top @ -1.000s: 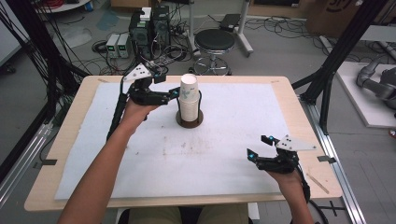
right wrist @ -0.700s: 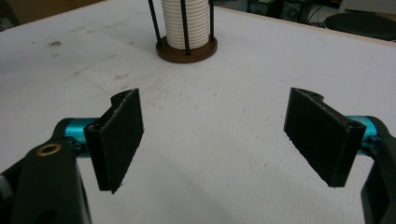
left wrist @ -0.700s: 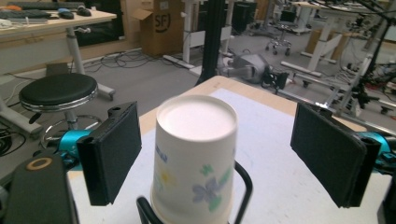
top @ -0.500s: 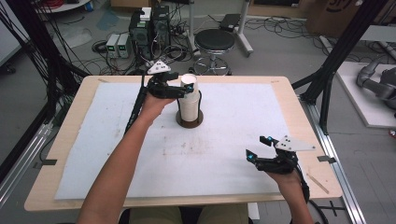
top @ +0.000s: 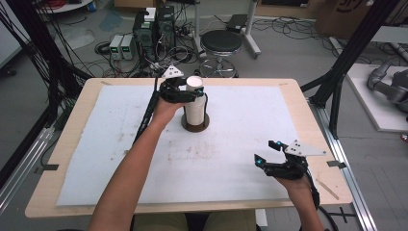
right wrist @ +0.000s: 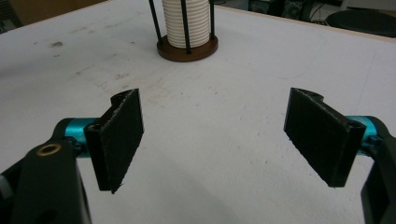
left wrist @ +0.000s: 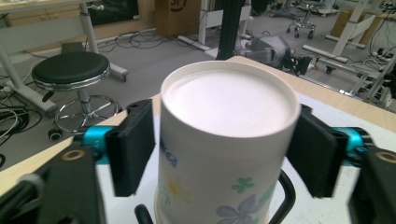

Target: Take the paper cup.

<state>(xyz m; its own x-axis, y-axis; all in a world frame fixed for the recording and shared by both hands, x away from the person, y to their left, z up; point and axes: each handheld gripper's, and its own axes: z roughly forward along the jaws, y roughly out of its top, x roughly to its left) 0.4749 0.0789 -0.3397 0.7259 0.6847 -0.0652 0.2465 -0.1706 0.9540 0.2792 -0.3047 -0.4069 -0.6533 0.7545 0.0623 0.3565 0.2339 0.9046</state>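
Up at the far middle of the table [top: 72, 144], a stack of paper cups [top: 195, 98] stood upside down in a round brown holder [top: 195, 124] with black rods. Left gripper [left wrist: 219, 154] sat at the top cup, jaws spread either side of it, a small gap visible on each side. Right gripper [right wrist: 219, 135] hovered near the table's near right corner, jaws wide apart, holding nothing.
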